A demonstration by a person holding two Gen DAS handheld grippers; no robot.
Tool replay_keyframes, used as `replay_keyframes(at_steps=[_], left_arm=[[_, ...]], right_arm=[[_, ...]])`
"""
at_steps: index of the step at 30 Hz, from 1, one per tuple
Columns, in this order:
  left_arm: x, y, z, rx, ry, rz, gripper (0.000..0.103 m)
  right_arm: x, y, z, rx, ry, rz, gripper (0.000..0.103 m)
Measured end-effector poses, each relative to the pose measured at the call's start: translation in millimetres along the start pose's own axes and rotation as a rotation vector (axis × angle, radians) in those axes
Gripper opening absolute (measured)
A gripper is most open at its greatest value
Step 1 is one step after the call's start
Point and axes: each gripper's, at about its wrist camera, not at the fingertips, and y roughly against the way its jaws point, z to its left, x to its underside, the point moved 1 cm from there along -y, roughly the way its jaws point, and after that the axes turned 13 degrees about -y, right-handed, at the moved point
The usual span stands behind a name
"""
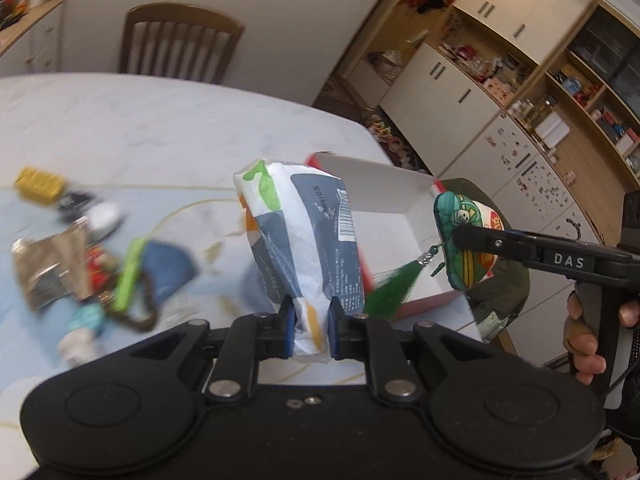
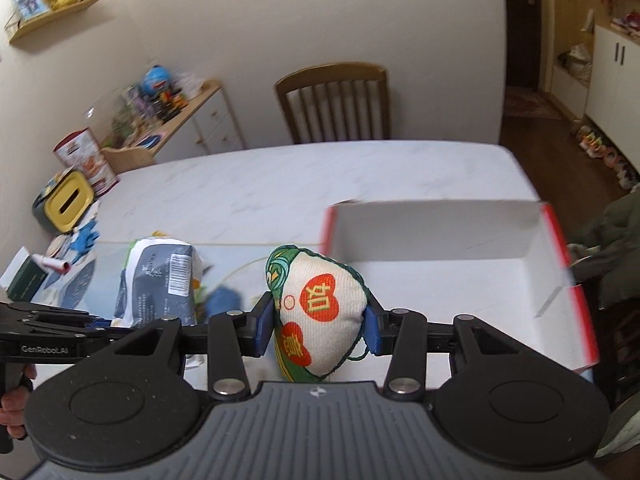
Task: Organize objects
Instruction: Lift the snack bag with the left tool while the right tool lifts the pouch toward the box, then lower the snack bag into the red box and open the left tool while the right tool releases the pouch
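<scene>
My left gripper (image 1: 311,330) is shut on a white, grey and green paper packet (image 1: 298,240) and holds it upright above the table, just left of the box. In the right wrist view the same packet (image 2: 158,280) shows at the left. My right gripper (image 2: 319,322) is shut on a stuffed cloth sachet (image 2: 320,320) with red hearts and a green edge. In the left wrist view that sachet (image 1: 466,240) hangs over the near right corner of the box, its green tassel (image 1: 390,292) dangling. The open white box with red sides (image 2: 448,256) stands empty on the table.
A pile of small items (image 1: 92,264) lies on the table (image 1: 160,128) at the left: a yellow block, a blue pouch, beads. A wooden chair (image 2: 334,104) stands at the far side. A yellow-lidded tin (image 2: 66,204) sits at the table's left end. Cabinets line the right wall.
</scene>
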Motion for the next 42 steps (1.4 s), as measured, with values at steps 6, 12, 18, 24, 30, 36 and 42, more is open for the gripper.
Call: replay_keyframes(at_steps=[6,12,18,24,30,36,42], left_arm=[[-31.8,-37.8,-48.7,0.004,-0.061,0.015,0.014],[-62.5,-67.5,-84.1,0.014,-0.106,0.027,0.014],[-80.8,-108.8,-102.3,0.003,-0.138,0.080,0.014],[-94.2,-151.2,-109.7,-0.013,-0.160,0.132,0.014],[-95.5,-201.8,-105.4,-0.038,-0.162,0.210,0.014],[-94.6,-239.6,-100.6,-0.039,-0.158,0.255,0.014],[-93.0,-260.5,-97.0,-0.061,-0.172,0.300,0.014]], right_arm=[[-16.5,10.3,-54.9,0.044,-0.012,-0.016,0.043],[-31.4,9.8,-94.3,0.064,-0.027,-0.032,0.043],[-34.8,-5.6,-117.6,0.077,-0.005,-0.021,0.043],[-31.7,-32.8,-127.9,0.102,0.040,0.003,0.043],[-21.9,-70.2,-134.6,0.131,0.090,0.077,0.043],[-15.2,-100.7,-132.0,0.155,0.175,0.158,0.044],[-6.0,-117.1,-134.2,0.172,0.249,0.228,0.045]])
